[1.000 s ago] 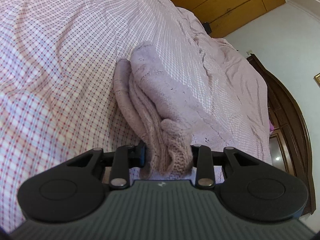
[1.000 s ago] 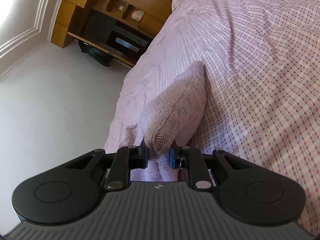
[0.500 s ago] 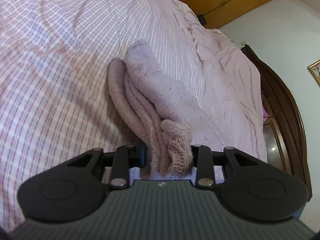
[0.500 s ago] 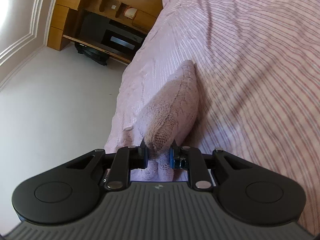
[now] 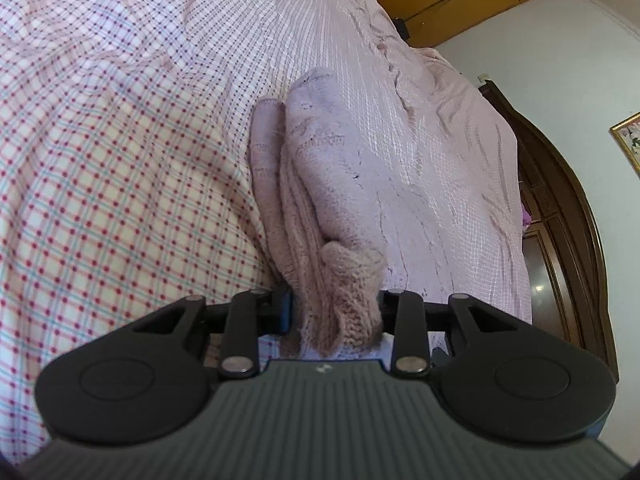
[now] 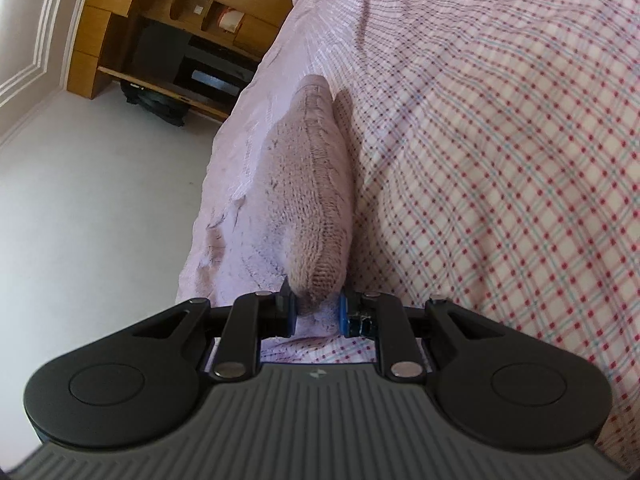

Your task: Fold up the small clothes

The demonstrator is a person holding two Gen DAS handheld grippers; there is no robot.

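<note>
A small mauve knitted garment (image 5: 316,184) lies bunched on the checked bedsheet (image 5: 120,160), stretched away from the camera in thick folds. My left gripper (image 5: 334,312) is shut on its near end, a wad of ribbed knit filling the jaws. In the right wrist view the same knitted garment (image 6: 312,184) runs along the bed's edge, and my right gripper (image 6: 316,312) is shut on its rounded near end. The cloth hides the pad faces in both views.
A pink quilted cover (image 5: 440,168) lies rumpled beside the garment. A dark wooden headboard (image 5: 560,208) curves at the right. The bed's edge drops to a pale floor (image 6: 100,200), with a wooden TV unit (image 6: 172,40) beyond.
Both grippers have carried the garment's ends across the bed and slightly lower. The sheet's checks now look larger and closer. Both grips are unchanged.
</note>
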